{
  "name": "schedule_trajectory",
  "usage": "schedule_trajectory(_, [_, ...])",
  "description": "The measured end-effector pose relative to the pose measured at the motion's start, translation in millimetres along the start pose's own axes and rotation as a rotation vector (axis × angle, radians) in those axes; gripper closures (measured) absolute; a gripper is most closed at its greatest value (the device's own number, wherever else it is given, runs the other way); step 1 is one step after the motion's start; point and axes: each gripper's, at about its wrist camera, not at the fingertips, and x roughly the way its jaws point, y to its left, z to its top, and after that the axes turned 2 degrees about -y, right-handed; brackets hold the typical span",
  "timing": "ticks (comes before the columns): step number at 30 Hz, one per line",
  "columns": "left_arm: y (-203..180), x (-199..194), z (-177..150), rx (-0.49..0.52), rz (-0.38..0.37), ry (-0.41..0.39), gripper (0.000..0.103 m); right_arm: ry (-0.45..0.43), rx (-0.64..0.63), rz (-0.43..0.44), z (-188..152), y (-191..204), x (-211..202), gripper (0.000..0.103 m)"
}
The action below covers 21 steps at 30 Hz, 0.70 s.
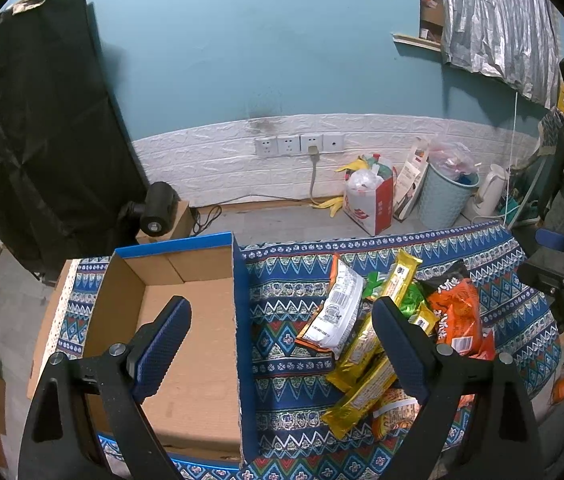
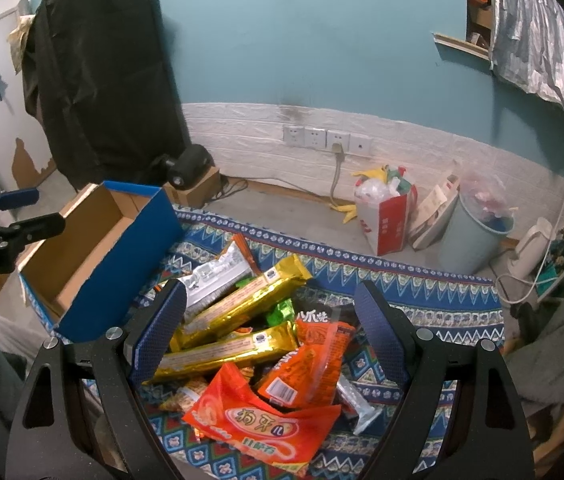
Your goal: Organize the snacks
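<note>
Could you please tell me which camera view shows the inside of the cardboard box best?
The left wrist view: it looks straight down into the cardboard box, showing its bare floor. The right wrist view shows the box obliquely at left, mostly its blue outer wall.

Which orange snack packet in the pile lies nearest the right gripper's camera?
The big orange packet with yellow lettering, at the pile's front edge; the smaller orange packet lies behind it.
</note>
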Motion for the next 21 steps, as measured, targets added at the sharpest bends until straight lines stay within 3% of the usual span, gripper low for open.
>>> schedule_trajectory(21, [-2.4, 3.0, -2.3, 0.011, -0.015, 0.004, 0.01, 0.015, -0.003, 0.0, -1.8, 1.4, 1.9, 0.019])
